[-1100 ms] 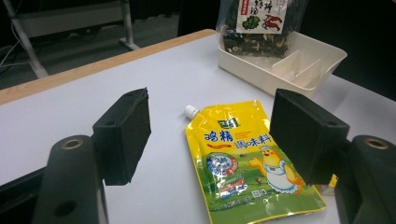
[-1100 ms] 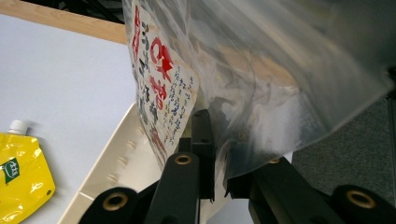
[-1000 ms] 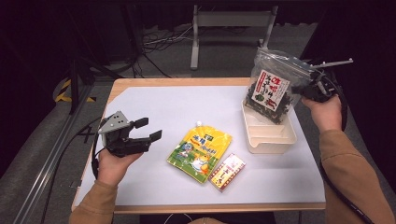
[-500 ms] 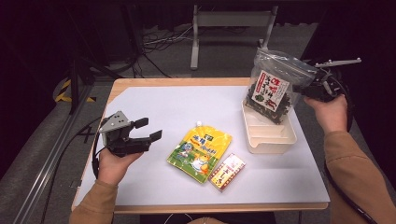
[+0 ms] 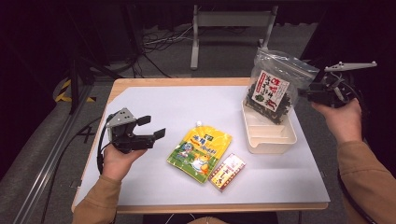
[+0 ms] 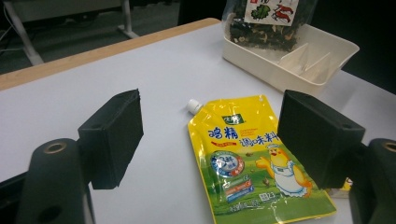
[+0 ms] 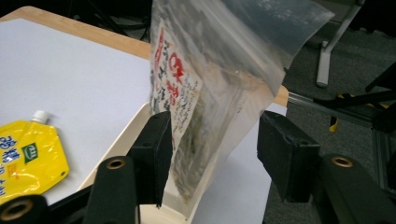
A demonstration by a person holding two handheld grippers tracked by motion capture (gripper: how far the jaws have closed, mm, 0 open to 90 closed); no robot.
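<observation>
At two o'clock on the table, the right gripper (image 5: 312,94) has just spread its jaws off the bag (image 5: 274,88), leaving it propped in the tray (image 5: 275,140); placement looks done. Left gripper (image 5: 152,127) waits, jaws spread.

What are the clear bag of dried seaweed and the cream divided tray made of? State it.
Clear zip bag of dried seaweed: seemingly thin glossy plastic film; it creases, and the dark contents show through. Cream divided tray: probably rigid moulded plastic, matte, with smooth rounded rim and thin dividers.
</observation>
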